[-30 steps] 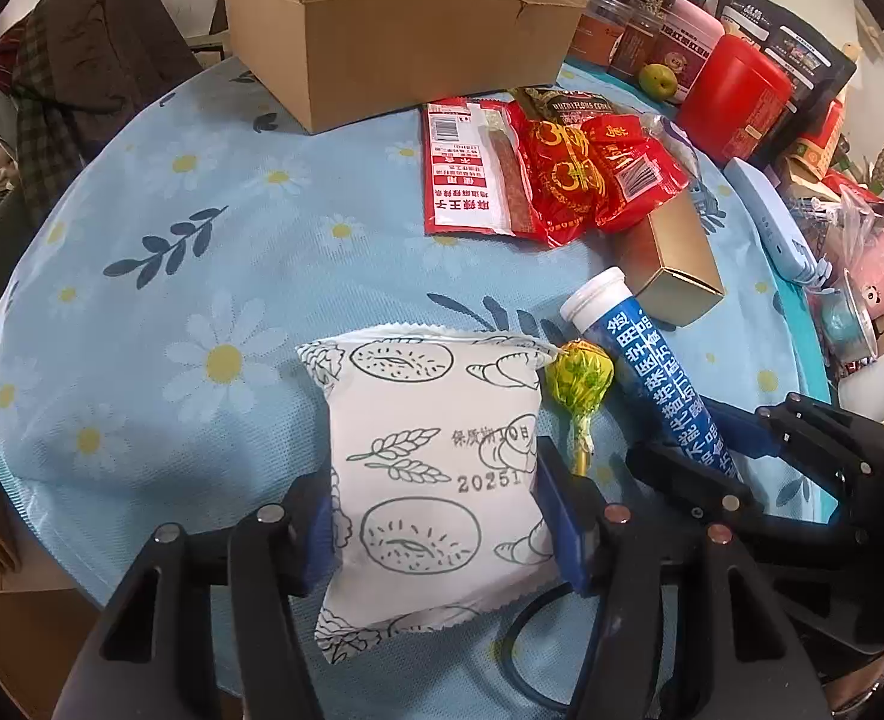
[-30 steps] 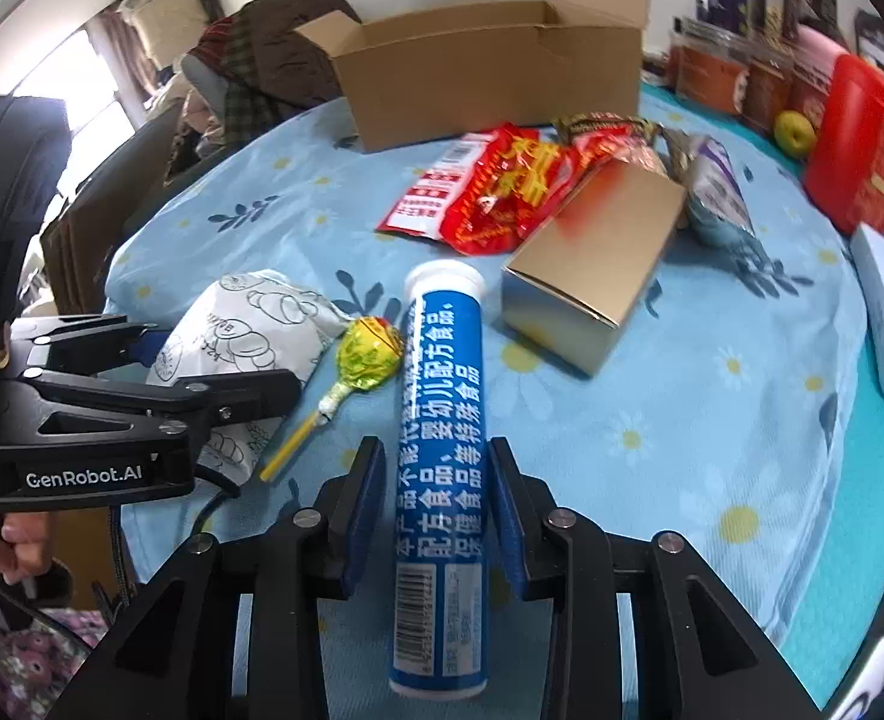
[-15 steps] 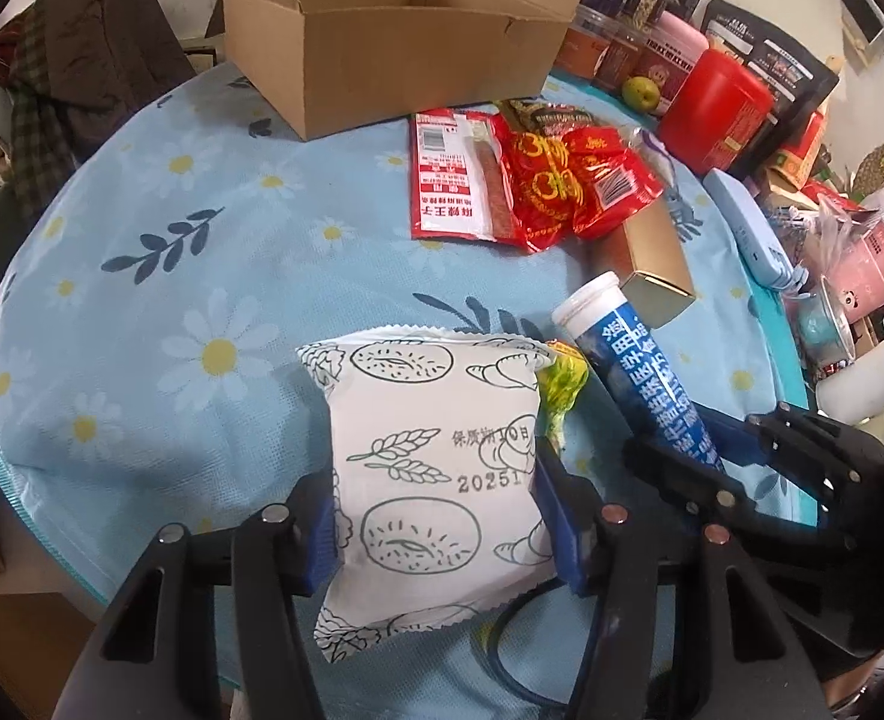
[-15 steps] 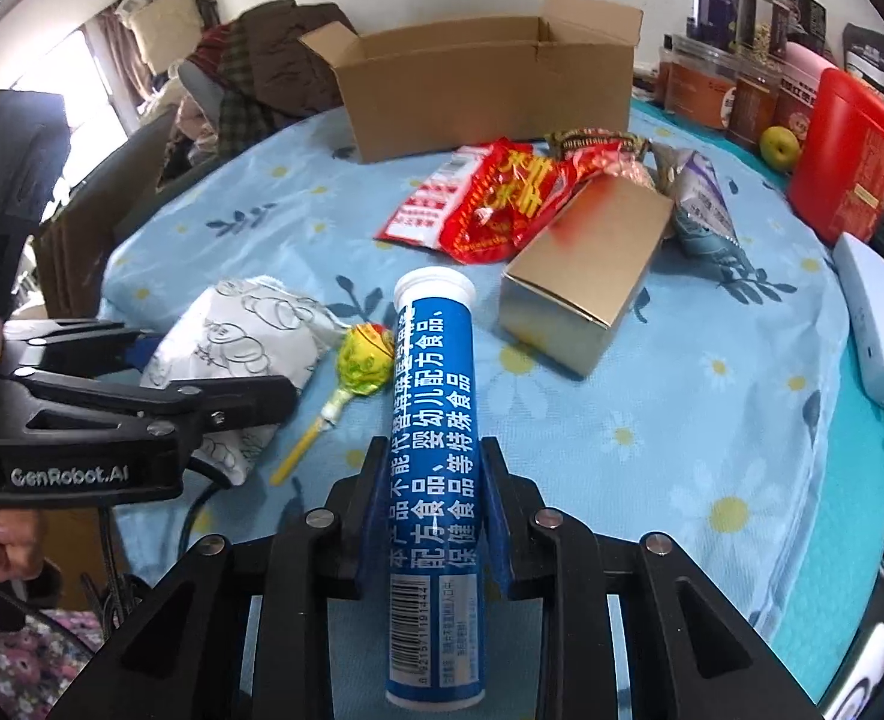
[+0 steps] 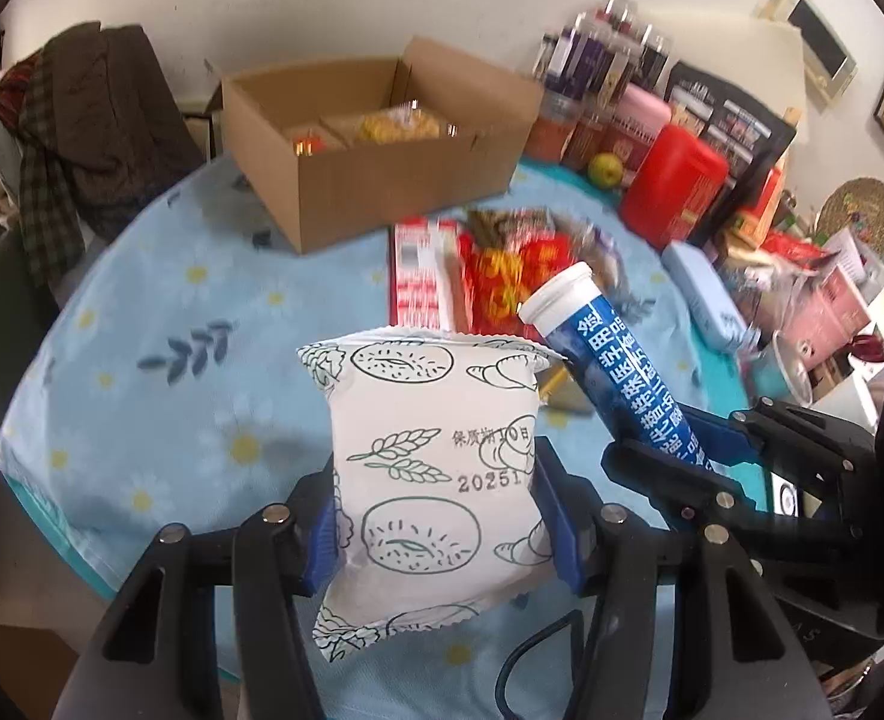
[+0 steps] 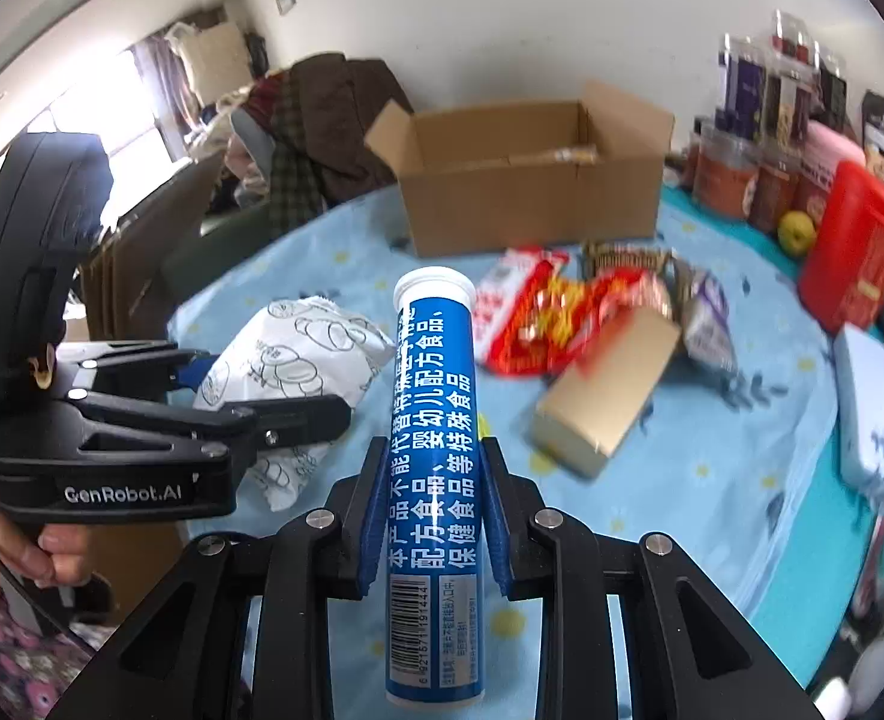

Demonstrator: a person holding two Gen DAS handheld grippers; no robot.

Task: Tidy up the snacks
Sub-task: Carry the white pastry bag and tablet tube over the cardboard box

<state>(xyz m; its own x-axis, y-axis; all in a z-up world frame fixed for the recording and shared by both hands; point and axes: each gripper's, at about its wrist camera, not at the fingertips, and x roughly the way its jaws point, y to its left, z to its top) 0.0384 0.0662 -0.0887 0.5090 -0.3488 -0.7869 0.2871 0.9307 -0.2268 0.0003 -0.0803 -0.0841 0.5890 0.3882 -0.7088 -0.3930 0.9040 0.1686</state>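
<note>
At the bottom centre of the left wrist view, the left gripper (image 5: 436,510) is seen half open, its blue pads pressed against both sides of a white snack packet (image 5: 430,468) printed with bread drawings; the packet is held clear of the table. At lower right of that view, the right gripper (image 5: 670,450) is seen gripping a blue tube (image 5: 610,372) with a white cap.

In the right wrist view, the right gripper (image 6: 430,510) is shown at bottom centre, its jaws closed narrowly on the blue tube (image 6: 433,420), which is raised and pointed up the frame. A tan small box (image 6: 607,390) is seen right of centre on the blue daisy tablecloth (image 6: 712,468), with red snack packets (image 6: 538,318) beyond it. An open cardboard box (image 6: 532,180), partly filled, is set farther back at upper centre. Jars and a red container (image 6: 850,252) are ranged at far right.
</note>
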